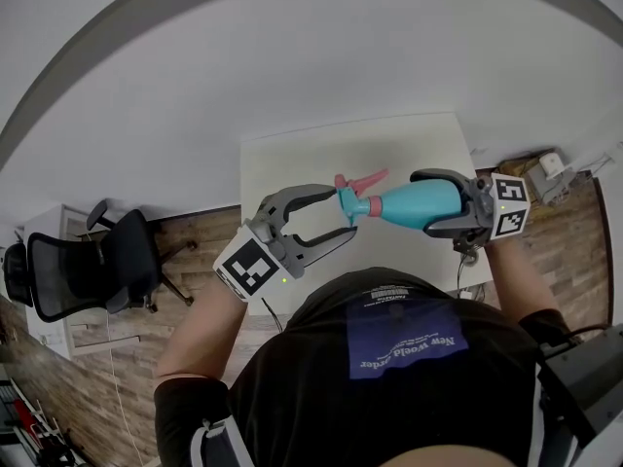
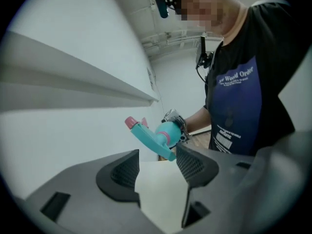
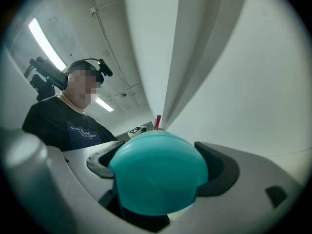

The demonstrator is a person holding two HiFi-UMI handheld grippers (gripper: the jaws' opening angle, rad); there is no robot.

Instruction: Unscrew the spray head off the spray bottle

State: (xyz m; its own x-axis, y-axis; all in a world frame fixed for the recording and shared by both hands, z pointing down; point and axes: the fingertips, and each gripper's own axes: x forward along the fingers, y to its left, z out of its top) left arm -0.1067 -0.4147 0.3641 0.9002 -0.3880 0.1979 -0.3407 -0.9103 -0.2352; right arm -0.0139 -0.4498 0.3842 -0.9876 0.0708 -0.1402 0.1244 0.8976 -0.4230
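A teal spray bottle (image 1: 421, 202) lies level in the air above the white table (image 1: 292, 168), with my right gripper (image 1: 425, 204) shut on its body. In the right gripper view its round base (image 3: 156, 172) fills the gap between both pads. The teal spray head (image 1: 352, 200), with a pink nozzle and pink collar, points left. My left gripper (image 1: 343, 212) stands open with its fingertips on either side of the spray head, not pressing on it. In the left gripper view the spray head (image 2: 146, 134) sits just beyond the spread pads (image 2: 195, 165), its trigger tip near them.
A black office chair (image 1: 88, 266) stands on the wooden floor (image 1: 195, 236) left of the table. Some small items (image 1: 550, 168) lie by the wall past the table's right edge. A white wall rises behind the table.
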